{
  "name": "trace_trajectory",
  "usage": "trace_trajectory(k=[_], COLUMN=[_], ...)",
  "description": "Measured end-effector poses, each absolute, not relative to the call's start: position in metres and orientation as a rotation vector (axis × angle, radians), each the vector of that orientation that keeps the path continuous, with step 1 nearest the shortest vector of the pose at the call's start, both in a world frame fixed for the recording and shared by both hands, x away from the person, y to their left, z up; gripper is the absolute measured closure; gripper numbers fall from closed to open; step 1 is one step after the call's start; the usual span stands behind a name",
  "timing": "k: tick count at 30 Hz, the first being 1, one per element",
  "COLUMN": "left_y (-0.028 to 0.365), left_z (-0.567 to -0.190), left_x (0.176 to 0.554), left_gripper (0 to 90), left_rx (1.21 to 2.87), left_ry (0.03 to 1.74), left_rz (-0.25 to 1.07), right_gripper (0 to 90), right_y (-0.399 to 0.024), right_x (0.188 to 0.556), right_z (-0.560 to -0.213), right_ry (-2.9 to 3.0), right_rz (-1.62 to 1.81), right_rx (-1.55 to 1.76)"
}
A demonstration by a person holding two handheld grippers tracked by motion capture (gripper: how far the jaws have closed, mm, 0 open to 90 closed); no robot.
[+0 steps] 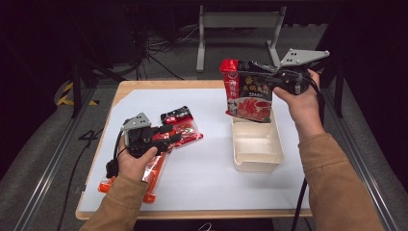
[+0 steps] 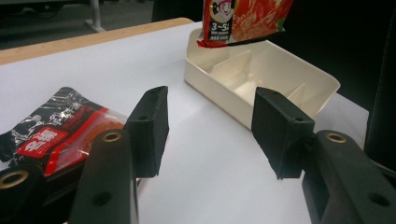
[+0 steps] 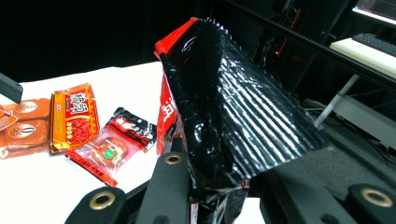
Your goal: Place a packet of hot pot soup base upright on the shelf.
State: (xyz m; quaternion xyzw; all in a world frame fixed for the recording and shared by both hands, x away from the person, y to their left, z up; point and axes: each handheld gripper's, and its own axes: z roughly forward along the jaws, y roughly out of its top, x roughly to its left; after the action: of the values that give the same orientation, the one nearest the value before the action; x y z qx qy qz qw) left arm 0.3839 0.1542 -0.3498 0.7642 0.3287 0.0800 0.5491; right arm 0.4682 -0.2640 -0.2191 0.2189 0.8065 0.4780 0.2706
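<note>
The right tool point(image 1: 269, 77) has its jaws clamped on the top edge of a red-and-black sauce pouch point(image 1: 248, 91), which hangs upright with its long axis vertical; in the right gripper view the crinkled black back of the pouch point(image 3: 233, 116) rises between the two jaws. The relation that matters is pouch to tray: the pouch's bottom edge hangs directly over the far end of the cream divided tray point(image 1: 257, 163) on the counter point(image 1: 211, 173), just above the rim and apparently not touching it, as the left gripper view also shows with the pouch's lower edge point(image 2: 243, 23) above the tray point(image 2: 210, 86). Judged from that, the likely next move is straight down, and since the tray's long axis runs toward the person, the pouch would need to tip to lie flat inside. The left tool point(image 1: 166, 137) stands half open with nothing between its jaws, resting low beside the small snack packets point(image 1: 185, 127), well apart from the tray, so the right hand is the nearer one
</note>
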Motion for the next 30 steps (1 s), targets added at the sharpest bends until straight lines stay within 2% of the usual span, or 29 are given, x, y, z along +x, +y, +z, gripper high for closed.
trace_trajectory(k=[30], left_y=[0.162], left_z=[-0.356], left_x=[0.381], left_gripper=[42.5], left_rx=[1.839], left_ry=[0.823], left_rz=[0.223], right_gripper=[76.8], right_y=[-0.283], right_x=[0.504], right_z=[-0.264], right_ry=[2.185], right_rz=[1.261], right_rx=[0.561])
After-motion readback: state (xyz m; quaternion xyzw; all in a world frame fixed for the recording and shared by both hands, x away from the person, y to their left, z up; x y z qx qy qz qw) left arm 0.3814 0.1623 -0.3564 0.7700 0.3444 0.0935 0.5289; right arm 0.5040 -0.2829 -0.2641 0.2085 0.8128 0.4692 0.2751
